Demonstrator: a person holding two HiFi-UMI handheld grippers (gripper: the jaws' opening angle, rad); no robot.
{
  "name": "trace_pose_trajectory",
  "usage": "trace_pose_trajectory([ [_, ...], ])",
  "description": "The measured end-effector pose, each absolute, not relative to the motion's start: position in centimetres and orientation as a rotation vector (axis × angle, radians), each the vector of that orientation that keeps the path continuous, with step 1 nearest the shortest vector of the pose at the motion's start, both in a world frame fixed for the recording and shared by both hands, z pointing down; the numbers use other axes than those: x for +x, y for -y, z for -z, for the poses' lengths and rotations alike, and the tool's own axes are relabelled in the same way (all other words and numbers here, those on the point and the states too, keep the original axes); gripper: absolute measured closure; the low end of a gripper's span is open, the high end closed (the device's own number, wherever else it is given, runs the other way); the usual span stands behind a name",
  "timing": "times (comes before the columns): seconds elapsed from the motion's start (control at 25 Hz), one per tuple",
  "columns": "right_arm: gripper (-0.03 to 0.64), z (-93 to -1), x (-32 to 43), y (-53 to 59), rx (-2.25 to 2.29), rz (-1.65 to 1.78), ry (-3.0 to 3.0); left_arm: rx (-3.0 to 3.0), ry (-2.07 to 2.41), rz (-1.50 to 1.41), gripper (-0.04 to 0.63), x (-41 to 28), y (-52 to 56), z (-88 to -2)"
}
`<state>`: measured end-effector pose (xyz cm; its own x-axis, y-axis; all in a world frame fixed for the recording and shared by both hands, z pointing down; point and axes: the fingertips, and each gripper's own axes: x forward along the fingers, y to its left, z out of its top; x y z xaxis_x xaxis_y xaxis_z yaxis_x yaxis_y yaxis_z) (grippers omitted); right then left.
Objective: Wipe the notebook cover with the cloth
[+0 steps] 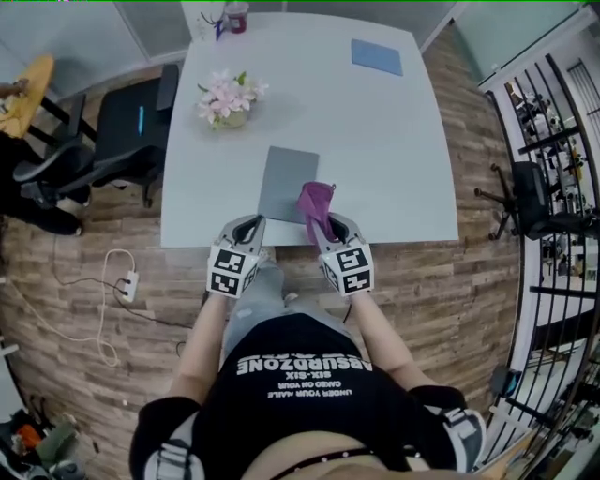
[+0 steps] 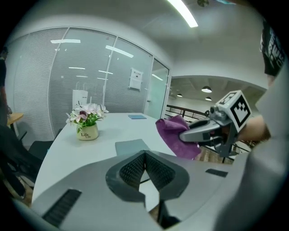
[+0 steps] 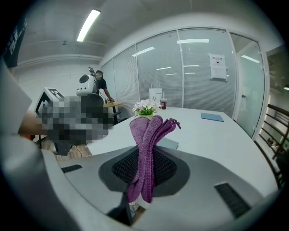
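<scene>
Beyond the notebook (image 1: 286, 184), off to its left, we see a small pot of pink flowers (image 1: 228, 98). Much farther behind the notebook, to its right, a blue pad (image 1: 377, 56) lies flat, and a dark red cup (image 1: 236, 16) stands at the far edge, well behind the notebook. Left of the notebook, off the white table (image 1: 403, 150), stands a black office chair (image 1: 131, 127).

Our left gripper (image 1: 251, 224) sits just at the notebook's near left corner, its jaws pressed together with nothing between them. Our right gripper (image 1: 323, 225) is at the notebook's near right corner, pinching the cloth (image 1: 316, 200), which hangs over that corner of the cover.

The notebook is closed, with a plain grey cover, and lies flat close to the table's near edge. The cloth is purple and knit-textured, bunched into long folds that stand up out of the jaws.
</scene>
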<state>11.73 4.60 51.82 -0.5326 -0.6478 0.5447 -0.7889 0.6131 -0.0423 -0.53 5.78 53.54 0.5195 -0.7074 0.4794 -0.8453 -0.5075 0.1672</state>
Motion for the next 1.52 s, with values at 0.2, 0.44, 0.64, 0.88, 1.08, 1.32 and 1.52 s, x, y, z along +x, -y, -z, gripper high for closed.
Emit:
trace_pose_trajectory([
  [0.2, 0.538, -51.9, 10.2, 1.1, 1.167, -0.403, 2.327, 2.387, 1.142, -0.612, 0.578, -1.2, -2.1, -57.4],
  [0.44, 0.538, -52.8, 9.9, 6.0, 1.220, -0.394, 2.241, 2.387, 1.027, -0.668, 0.578, -1.7, 0.5, -60.1],
  [0.64, 0.538, -54.8, 9.5, 9.0, 1.193, -0.389, 2.156, 2.393, 0.972, -0.725, 0.578, -1.7, 1.8, -61.3],
  [0.88, 0.538, -57.5, 10.9, 13.3, 1.248, -0.453, 2.051, 2.401, 0.909, -0.774, 0.578, -1.4, 3.1, -62.8],
  [1.08, 0.538, -60.5, 12.2, 15.2, 1.229, -0.501, 1.936, 2.395, 0.855, -0.791, 0.578, -1.0, 3.3, -63.9],
  [1.32, 0.538, -64.1, 12.6, 15.8, 1.195, -0.499, 1.823, 2.384, 0.784, -0.811, 0.578, -0.2, 3.6, -65.0],
  [1.52, 0.538, -64.5, 12.4, 15.8, 1.228, -0.574, 1.836, 2.363, 0.735, -0.842, 0.578, -0.4, 3.8, -66.4],
])
